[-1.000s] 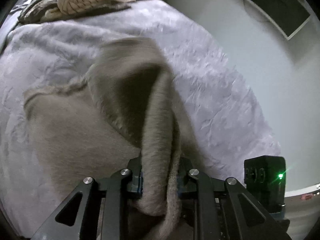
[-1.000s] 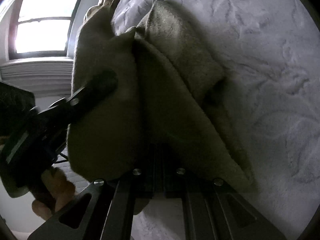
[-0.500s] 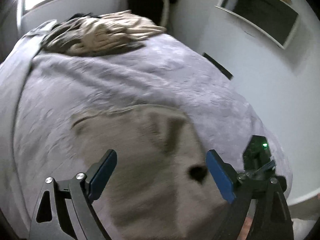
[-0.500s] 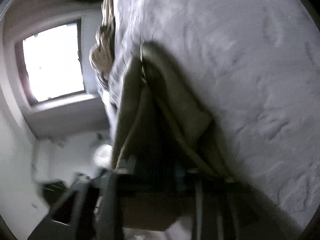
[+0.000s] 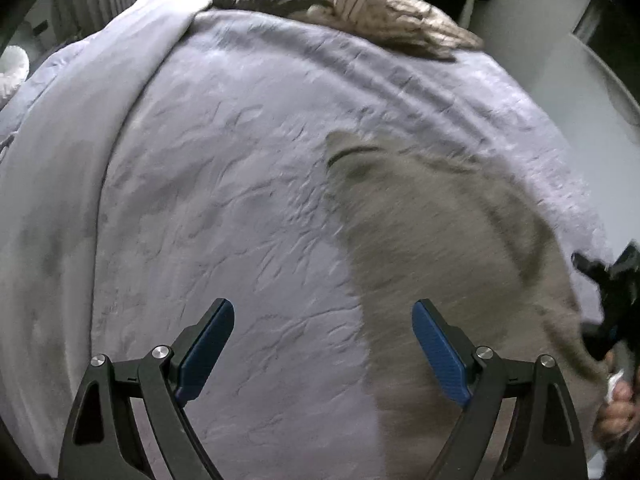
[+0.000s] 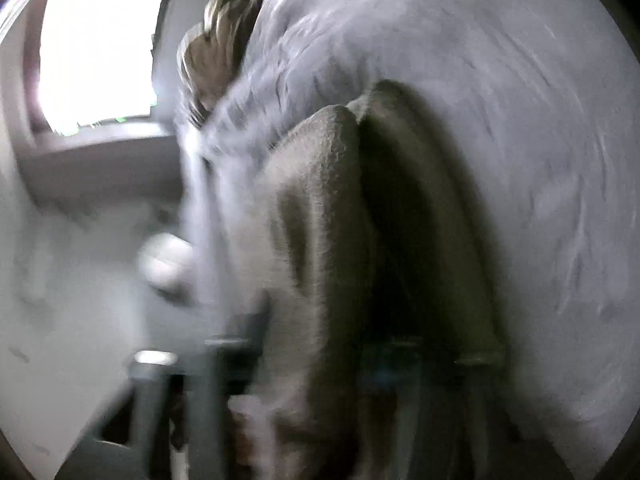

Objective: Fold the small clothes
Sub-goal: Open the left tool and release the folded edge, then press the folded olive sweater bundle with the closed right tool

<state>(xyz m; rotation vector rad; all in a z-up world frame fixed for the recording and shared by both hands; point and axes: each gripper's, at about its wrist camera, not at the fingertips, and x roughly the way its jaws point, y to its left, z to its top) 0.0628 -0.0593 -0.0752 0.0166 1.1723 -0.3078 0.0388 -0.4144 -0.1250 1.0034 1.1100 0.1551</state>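
1. The left gripper (image 5: 322,354) is hanging over the bedspread (image 5: 224,200) with its blue pads (image 5: 206,342) spread wide and nothing between them; only bare bedspread is showing in the gap.
2. The garment (image 5: 448,264), a small beige fleece piece, is lying on the right part of the bedspread in the left wrist view, its near edge running under the left gripper's right finger and its far corner pointing toward the heap of clothes (image 5: 360,8) at the head of the bed.
3. The right gripper (image 6: 400,364) is appearing blurred in its own view; its jaws are closing, and a raised fold of the garment (image 6: 340,220) is sitting between them. Whether the pads are already pressing on the cloth cannot be told from the blur.
4. In the left wrist view the right gripper (image 5: 612,304) is showing at the right edge, touching the garment's near corner, with the person's hand (image 5: 616,412) below it.
5. Handling, as a judgement: the cloth is looking soft, light and limp, so it is likely sagging wherever unsupported; it is neither fragile nor slippery. A corner or hemmed edge is offering the best hold, with both corners of one side being pinched so the fold falls straight.
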